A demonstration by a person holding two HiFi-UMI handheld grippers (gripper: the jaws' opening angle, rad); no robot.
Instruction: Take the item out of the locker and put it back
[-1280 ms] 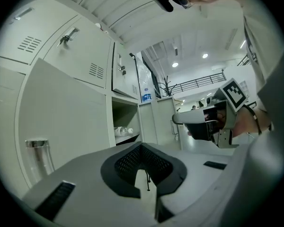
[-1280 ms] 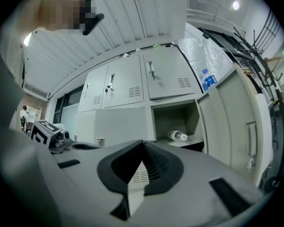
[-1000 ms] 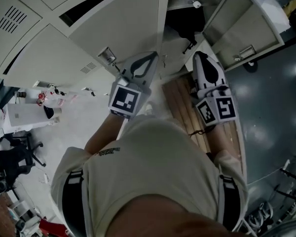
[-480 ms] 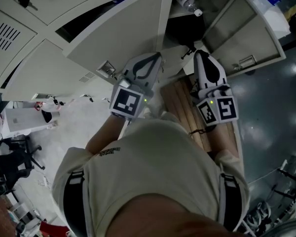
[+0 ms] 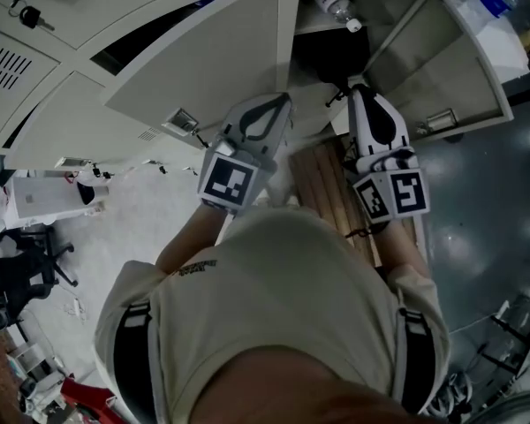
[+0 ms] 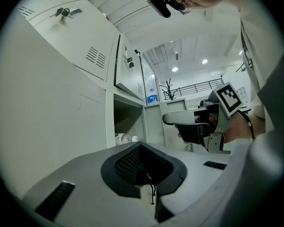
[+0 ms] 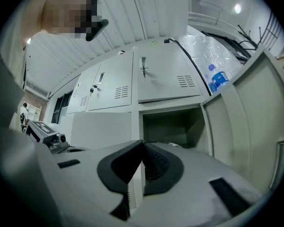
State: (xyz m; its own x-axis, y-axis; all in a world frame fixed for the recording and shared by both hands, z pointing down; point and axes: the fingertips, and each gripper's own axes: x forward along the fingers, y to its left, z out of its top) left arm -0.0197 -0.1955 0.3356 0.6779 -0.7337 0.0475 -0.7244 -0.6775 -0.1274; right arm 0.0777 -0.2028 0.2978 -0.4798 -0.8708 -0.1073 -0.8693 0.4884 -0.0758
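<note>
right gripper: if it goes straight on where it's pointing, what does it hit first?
Nothing shows in the way short of the open locker. The right gripper, jaws together, aims at its mouth near the left frame post, so it may clip that post first; depth is unclear.

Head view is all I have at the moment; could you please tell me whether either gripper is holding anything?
Observer: The left gripper holds nothing; its own view shows the jaws together, empty.
Operator: Thank you, and the right one?
Observer: The right gripper also has its jaws together with nothing between them, and its view looks straight into the open locker compartment.
</note>
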